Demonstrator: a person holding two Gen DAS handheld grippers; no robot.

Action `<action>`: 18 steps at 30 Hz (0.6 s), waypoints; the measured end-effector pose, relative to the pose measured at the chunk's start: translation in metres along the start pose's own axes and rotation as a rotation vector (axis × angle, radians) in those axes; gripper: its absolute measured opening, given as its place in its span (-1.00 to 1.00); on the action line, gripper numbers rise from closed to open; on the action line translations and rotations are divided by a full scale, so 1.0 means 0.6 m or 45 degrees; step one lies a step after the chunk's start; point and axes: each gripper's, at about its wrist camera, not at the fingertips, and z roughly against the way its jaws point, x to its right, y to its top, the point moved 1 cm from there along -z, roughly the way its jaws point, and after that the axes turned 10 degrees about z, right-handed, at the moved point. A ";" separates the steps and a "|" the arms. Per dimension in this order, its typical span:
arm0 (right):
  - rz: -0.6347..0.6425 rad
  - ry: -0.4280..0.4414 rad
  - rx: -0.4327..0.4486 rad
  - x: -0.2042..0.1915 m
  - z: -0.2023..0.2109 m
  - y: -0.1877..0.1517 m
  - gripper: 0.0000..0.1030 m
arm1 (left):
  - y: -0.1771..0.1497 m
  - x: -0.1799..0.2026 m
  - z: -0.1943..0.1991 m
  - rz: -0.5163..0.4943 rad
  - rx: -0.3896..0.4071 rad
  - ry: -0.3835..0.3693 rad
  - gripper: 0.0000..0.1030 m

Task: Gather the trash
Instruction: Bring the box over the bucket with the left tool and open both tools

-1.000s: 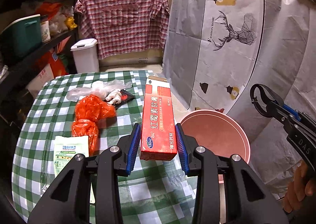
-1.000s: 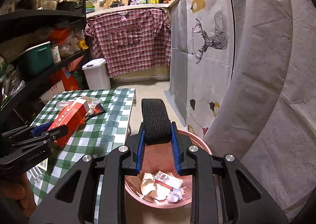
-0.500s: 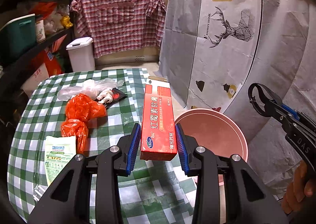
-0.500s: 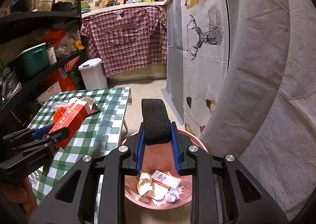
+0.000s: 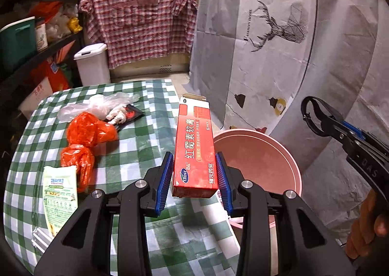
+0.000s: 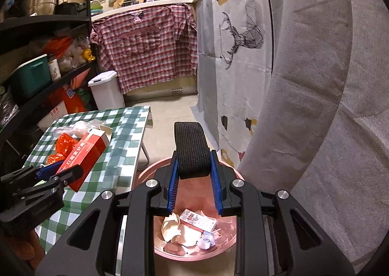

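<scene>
My left gripper (image 5: 193, 171) is shut on a long red carton (image 5: 194, 139), held lengthwise above the right edge of the green checked table (image 5: 145, 96). Beside that edge stands a pink bin (image 5: 255, 161). My right gripper (image 6: 193, 178) is shut on a black elastic band (image 6: 190, 147) and hangs over the bin (image 6: 155, 166), which holds a small carton (image 6: 198, 220) and crumpled paper (image 6: 172, 227). On the table lie orange bags (image 5: 87, 137), clear plastic (image 5: 102, 103), a black wrapper (image 5: 128, 113) and a white-green sachet (image 5: 60, 193).
A black shelf rack (image 5: 24, 32) stands left of the table and a white pedal bin (image 5: 92, 66) behind it. A deer-print cloth (image 5: 267, 32) and a grey cover (image 6: 316, 105) close off the right side. A plaid shirt (image 5: 141, 20) hangs on the far counter.
Both hands have eased a little to the right and down, so the table slides left in the left wrist view. Both grips are unchanged.
</scene>
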 end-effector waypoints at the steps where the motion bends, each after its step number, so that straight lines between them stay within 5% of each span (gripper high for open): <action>1: 0.000 -0.003 -0.003 0.002 -0.003 -0.001 -0.52 | -0.001 0.004 -0.002 -0.006 -0.001 -0.006 -0.31; 18: -0.012 -0.017 -0.058 0.021 -0.039 -0.015 -0.52 | -0.026 0.073 -0.052 -0.052 -0.101 -0.133 -0.31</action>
